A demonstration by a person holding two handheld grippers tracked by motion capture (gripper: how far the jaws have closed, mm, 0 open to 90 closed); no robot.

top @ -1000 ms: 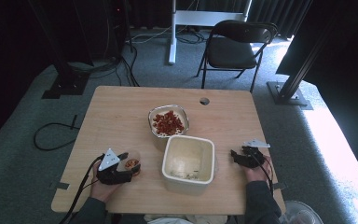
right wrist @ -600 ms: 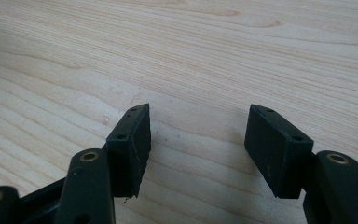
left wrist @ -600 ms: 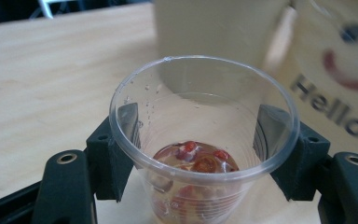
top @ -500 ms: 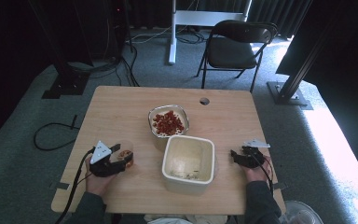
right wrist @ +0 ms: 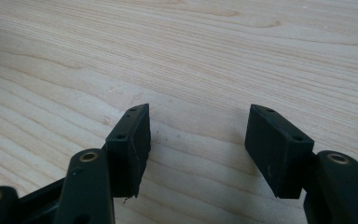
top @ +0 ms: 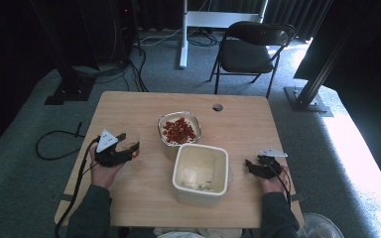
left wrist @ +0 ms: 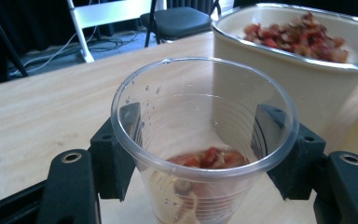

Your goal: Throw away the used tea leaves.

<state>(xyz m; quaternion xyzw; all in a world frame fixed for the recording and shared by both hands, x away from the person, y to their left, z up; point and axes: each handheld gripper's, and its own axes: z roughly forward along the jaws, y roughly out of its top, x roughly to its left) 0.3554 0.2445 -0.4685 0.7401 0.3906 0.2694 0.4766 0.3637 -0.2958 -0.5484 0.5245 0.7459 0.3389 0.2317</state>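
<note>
Left gripper view: round clear plastic cup between matte black pads.

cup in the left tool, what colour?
Clear, see-through plastic cup with red food bits at the bottom; the left gripper view shows it best.

My rig, as I see it: left gripper black, grey three-cornered plate on top, black cable trailing off past forearm. Right gripper black too, same grey plate, thin cable along wrist. Sleeves dark grey-green, both arms. Close up, left gripper's jaws matte black, blocky, rectangular pads; brass-ringed screw hole on each jaw arm. Right gripper's pads show small screw holes along top edge.
</note>
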